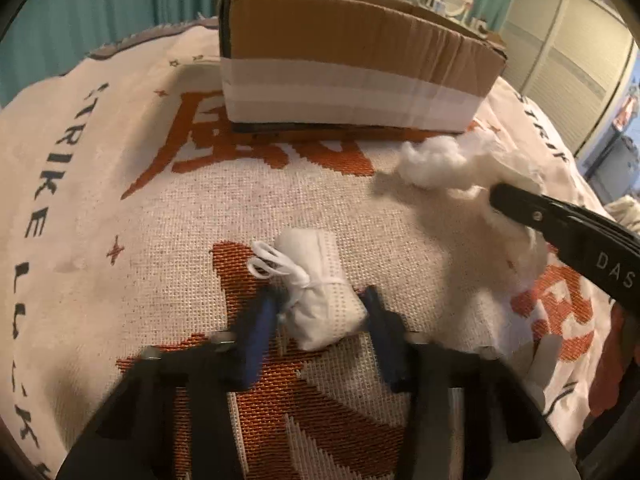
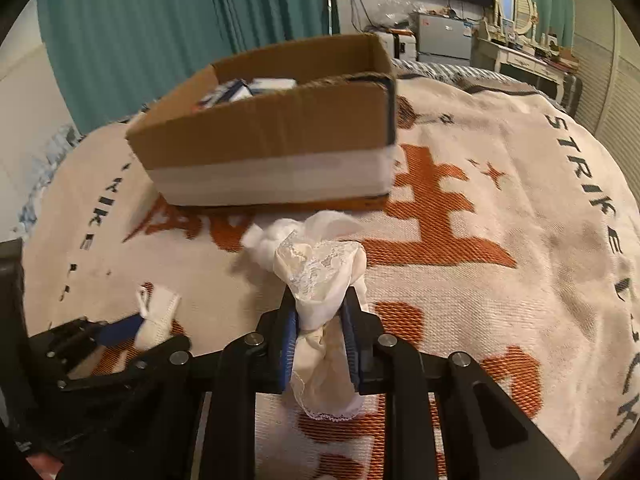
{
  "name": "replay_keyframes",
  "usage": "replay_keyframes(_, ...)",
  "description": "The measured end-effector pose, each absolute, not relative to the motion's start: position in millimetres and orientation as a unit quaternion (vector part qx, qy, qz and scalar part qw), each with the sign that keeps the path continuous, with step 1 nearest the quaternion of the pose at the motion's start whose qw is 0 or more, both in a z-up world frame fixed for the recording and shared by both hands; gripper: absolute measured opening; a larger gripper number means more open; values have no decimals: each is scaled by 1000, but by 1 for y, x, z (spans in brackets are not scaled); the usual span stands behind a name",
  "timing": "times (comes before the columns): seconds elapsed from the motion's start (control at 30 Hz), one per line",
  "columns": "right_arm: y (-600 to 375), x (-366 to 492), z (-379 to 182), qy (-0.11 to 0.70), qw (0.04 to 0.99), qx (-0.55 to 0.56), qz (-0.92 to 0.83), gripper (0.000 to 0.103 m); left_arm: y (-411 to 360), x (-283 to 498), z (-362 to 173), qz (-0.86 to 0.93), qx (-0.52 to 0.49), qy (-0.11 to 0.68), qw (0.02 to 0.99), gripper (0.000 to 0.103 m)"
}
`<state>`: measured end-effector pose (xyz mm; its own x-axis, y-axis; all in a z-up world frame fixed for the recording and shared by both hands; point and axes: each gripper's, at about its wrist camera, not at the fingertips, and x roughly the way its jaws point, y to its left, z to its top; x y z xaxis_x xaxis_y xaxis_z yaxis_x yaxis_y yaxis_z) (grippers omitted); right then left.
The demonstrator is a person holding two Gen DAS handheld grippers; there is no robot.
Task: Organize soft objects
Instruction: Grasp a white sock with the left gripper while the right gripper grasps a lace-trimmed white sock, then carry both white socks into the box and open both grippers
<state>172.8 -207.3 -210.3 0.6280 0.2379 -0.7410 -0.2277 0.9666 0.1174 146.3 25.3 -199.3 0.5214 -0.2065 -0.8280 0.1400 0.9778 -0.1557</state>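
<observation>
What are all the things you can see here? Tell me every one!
Cardboard box: one, brown with a white band, at the back on the blanket; blue-and-white things inside.
Rolled mask bundle: one, white, tied with its loops, between the left gripper's fingers.
Lace cloth bundle: one, cream with white stuffing poking out, clamped in the right gripper.
Blanket: one, cream with orange characters and dark lettering, under everything.
Curtains: teal, behind.
Left gripper: black with blue pads.
Right gripper: black with blue pads.
</observation>
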Motion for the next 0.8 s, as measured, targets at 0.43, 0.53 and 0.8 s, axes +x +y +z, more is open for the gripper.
replay_keyframes(0.43, -209, 133, -167, 383, 910, 7, 157, 19, 27, 101, -146, -97, -27, 435, 895, 34)
replay_keyframes(0.53, -212, 112, -139, 364, 917, 9, 165, 19, 22, 84, -114, -98, -22, 410, 907, 34)
replay_keyframes(0.8, -217, 59, -62, 306, 933, 13, 190, 19, 10, 48, -26, -110, -2, 333, 937, 34)
